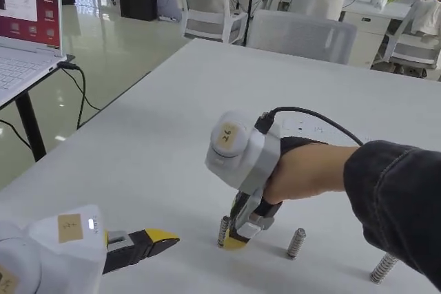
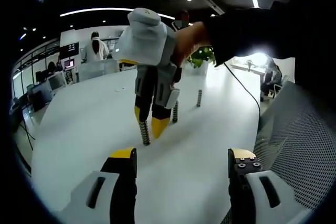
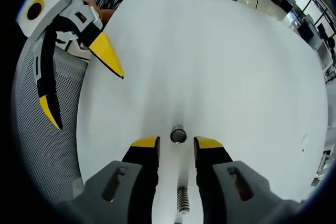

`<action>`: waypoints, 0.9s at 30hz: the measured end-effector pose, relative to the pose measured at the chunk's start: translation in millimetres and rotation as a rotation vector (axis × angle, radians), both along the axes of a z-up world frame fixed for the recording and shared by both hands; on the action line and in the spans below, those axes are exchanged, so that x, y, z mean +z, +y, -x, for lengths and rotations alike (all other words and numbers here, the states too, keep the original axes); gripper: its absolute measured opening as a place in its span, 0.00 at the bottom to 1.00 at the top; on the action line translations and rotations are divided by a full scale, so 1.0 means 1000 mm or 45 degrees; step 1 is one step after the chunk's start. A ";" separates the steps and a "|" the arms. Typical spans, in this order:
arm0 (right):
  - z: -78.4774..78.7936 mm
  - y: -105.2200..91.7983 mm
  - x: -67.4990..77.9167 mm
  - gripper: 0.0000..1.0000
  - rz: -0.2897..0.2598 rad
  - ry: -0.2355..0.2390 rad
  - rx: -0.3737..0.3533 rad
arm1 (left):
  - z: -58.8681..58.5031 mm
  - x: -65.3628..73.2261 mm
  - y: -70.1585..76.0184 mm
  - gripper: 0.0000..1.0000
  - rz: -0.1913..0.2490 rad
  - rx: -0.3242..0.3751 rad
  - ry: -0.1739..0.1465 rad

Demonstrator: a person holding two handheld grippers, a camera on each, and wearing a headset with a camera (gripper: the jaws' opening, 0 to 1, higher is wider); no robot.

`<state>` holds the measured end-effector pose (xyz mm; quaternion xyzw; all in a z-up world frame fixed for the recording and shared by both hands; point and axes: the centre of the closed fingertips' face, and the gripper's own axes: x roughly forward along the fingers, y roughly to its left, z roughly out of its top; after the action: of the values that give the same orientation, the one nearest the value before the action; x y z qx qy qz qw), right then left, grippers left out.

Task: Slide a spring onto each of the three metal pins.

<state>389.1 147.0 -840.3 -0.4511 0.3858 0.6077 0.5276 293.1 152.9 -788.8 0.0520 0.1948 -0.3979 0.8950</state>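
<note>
The right gripper [image 1: 233,240] points straight down at the white table [image 1: 172,142], its jaws slightly apart around, or perhaps just beside, an upright spring [image 1: 223,231]; a second spring [image 1: 296,243] and a tilted third spring [image 1: 383,267] stand further along; the left gripper [image 1: 155,244] hovers nearby, its jaws wide apart.

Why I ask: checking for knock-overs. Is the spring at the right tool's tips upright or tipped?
Upright. The spring stands on end on the table, close beside the right tool.

White right gripper [image 1: 233,240] and left gripper [image 2: 181,155], yellow-tipped black jaws, black cable [image 1: 310,113], dark sleeve [image 1: 400,197].
</note>
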 end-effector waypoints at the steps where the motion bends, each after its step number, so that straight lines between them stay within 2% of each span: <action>1: 0.000 -0.002 0.001 0.29 -0.006 -0.004 -0.002 | 0.000 0.000 -0.001 0.69 -0.002 -0.002 -0.001; 13: 0.010 -0.017 0.014 0.31 -0.091 0.014 -0.039 | -0.003 0.002 0.002 0.70 -0.011 0.007 -0.004; 20: 0.028 -0.027 0.023 0.32 -0.163 0.046 -0.072 | -0.004 0.003 0.001 0.70 -0.014 0.008 -0.001; 27: 0.043 -0.039 0.031 0.33 -0.220 0.048 -0.089 | -0.005 0.005 -0.001 0.70 -0.012 0.006 -0.005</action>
<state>345.6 107.5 -809.7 -0.3786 0.3571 0.6284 0.5781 298.6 151.6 -783.4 0.0564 0.1951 -0.3949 0.8960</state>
